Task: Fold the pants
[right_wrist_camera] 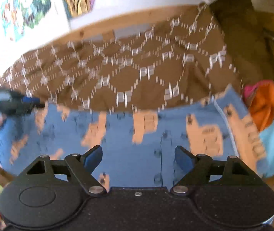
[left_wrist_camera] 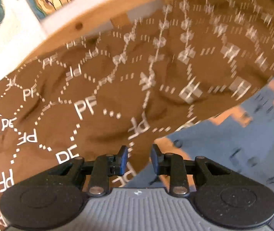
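One pair of brown pants lies spread across the far half of a blue blanket with orange patches, reaching the wooden frame beyond. White "PF" marks, joined by dotted hexagons, repeat all over the cloth; blur keeps the count uncertain. At the left edge, the left gripper has its jaws narrowly apart over the pants' near hem, pads not pressing it. Near centre, the right gripper stands spread wide over bare blanket, holding nothing. Far right lies one orange-and-pale-blue cloth.
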